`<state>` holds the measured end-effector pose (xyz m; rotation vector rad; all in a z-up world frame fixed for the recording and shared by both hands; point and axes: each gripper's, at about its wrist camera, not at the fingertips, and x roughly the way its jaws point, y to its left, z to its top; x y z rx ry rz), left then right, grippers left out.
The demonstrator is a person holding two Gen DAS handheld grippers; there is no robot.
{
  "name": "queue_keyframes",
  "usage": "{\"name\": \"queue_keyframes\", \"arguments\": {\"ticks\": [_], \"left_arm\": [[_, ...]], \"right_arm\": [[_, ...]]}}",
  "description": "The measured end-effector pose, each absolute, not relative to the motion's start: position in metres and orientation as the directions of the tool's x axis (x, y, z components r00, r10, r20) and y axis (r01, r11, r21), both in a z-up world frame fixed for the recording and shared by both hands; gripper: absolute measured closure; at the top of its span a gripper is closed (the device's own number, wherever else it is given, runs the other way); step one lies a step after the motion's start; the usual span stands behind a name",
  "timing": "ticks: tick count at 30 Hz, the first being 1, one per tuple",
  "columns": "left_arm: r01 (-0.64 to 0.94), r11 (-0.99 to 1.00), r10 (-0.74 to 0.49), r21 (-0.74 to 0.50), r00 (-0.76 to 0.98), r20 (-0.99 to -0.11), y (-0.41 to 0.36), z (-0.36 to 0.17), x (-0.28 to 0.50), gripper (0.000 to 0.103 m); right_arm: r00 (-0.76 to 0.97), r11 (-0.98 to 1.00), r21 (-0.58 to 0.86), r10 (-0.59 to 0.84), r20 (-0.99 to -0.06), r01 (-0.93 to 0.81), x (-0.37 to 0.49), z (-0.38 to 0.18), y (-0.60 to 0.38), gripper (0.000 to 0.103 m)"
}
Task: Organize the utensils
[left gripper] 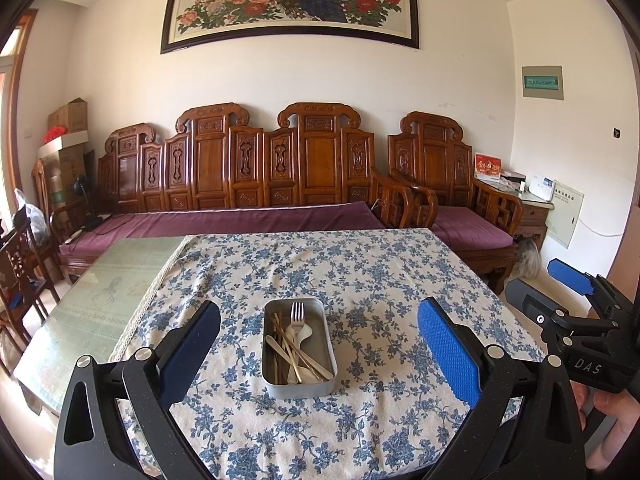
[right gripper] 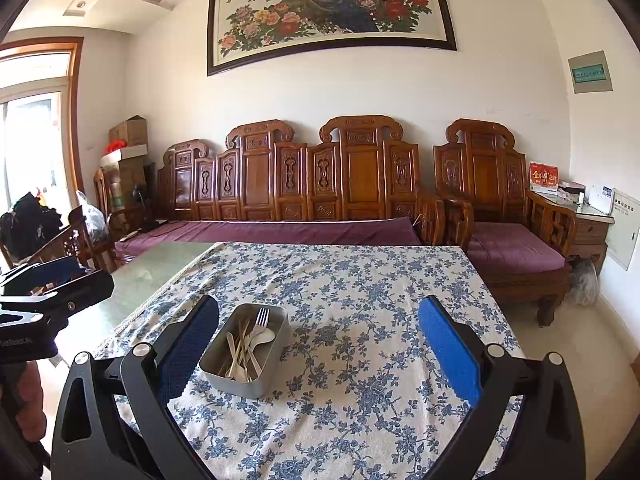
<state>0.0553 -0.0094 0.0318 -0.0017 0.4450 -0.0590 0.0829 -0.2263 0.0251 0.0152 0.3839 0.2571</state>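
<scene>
A rectangular metal tin (left gripper: 299,347) (right gripper: 246,350) sits on the floral tablecloth and holds a metal fork (left gripper: 296,313) (right gripper: 261,317), a white spoon (left gripper: 304,335) (right gripper: 262,336), and several chopsticks (left gripper: 280,344) (right gripper: 240,350). My left gripper (left gripper: 319,334) hovers open above the near side of the table, its blue pads wide apart on either side of the tin. In its own view my right gripper (right gripper: 319,336) is open too, with the tin just inside its left finger. The left wrist view shows the right gripper (left gripper: 576,292) at the right edge, held by a hand.
The blue-and-white floral cloth (left gripper: 360,280) (right gripper: 380,288) covers most of the table; bare glass top (left gripper: 112,280) shows on the left. A carved wooden sofa with purple cushions (left gripper: 240,220) stands behind the table. Chairs (left gripper: 24,264) crowd the left side.
</scene>
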Motion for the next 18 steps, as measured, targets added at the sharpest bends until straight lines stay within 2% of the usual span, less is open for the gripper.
{"name": "queue_keyframes", "arguments": {"ticks": [18], "left_arm": [[0.054,0.998,-0.057,-0.019,0.9,-0.432,-0.0093,0.0306,0.0536,0.008]], "right_arm": [[0.896,0.968,0.063,0.25,-0.368,-0.244,0.0849,0.0241,-0.2264,0.002]]}}
